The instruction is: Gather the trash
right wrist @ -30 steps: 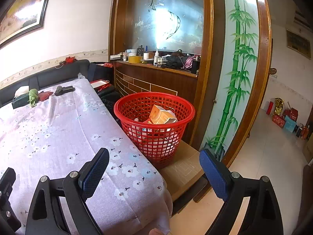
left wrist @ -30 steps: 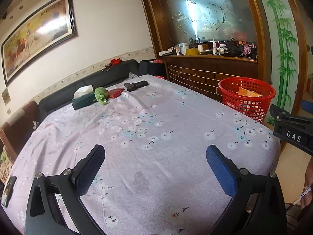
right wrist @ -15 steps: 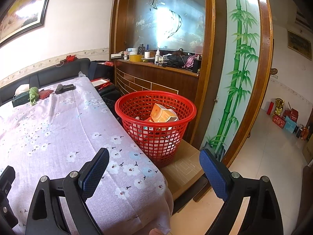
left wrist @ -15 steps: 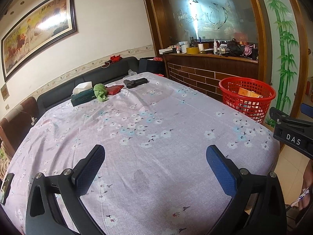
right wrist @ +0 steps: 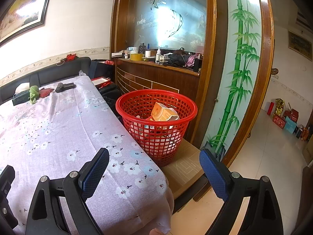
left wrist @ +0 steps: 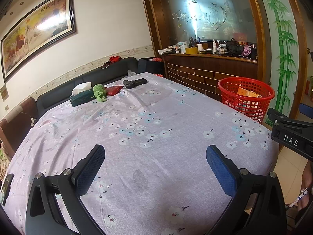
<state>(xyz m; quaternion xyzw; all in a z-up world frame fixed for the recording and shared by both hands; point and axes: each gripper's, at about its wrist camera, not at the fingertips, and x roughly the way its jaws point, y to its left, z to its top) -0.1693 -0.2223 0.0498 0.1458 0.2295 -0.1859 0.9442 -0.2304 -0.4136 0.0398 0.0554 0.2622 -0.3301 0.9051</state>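
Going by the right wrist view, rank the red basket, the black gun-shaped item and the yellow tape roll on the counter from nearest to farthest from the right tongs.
1. Red basket: just ahead of the right tongs, beside the table edge.
2. Black gun-shaped item: far end of the table, to the left.
3. Yellow tape roll: on the wooden counter beyond the table.

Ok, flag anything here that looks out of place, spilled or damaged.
Nothing looks spilled or damaged. The orange carton lies tilted in the red basket on other trash. Both the left gripper and the right gripper are open and hold nothing.
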